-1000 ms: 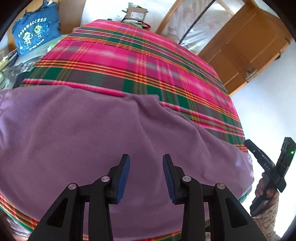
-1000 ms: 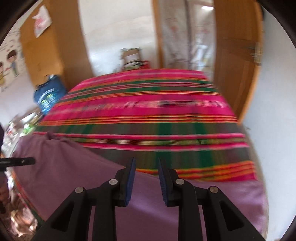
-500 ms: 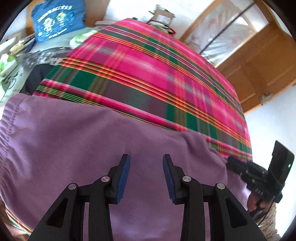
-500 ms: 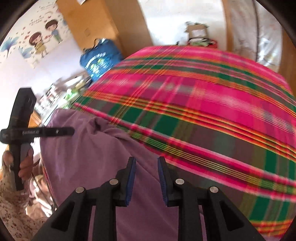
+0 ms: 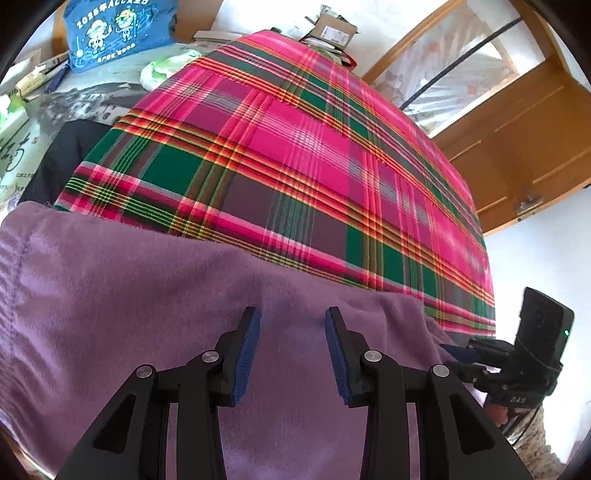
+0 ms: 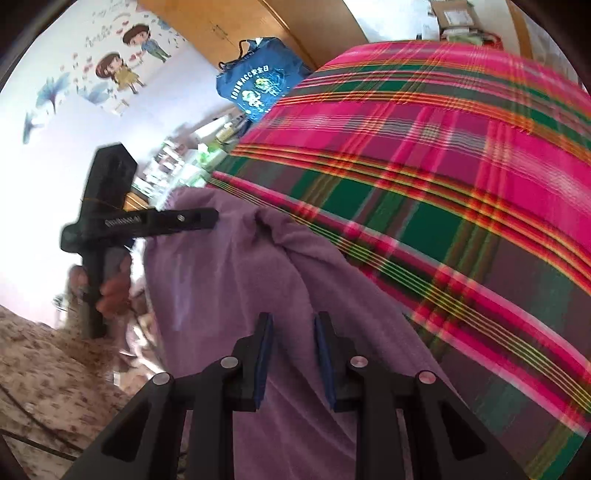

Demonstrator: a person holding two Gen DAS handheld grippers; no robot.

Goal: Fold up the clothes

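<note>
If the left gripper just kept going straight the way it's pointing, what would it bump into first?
Most likely the purple garment spread over the plaid blanket. The left gripper points down at it with its jaws apart and nothing between them. How much gap remains is hard to judge from this view.

A garment [image 5: 155, 306] lies spread under and ahead of the left gripper [image 5: 291, 354], on a blanket [image 5: 295, 158] that stretches beyond it. The right gripper [image 6: 291, 358] hangs over the same garment, off to the left gripper's right. A bag [image 5: 114, 33] stands far ahead, left.
</note>
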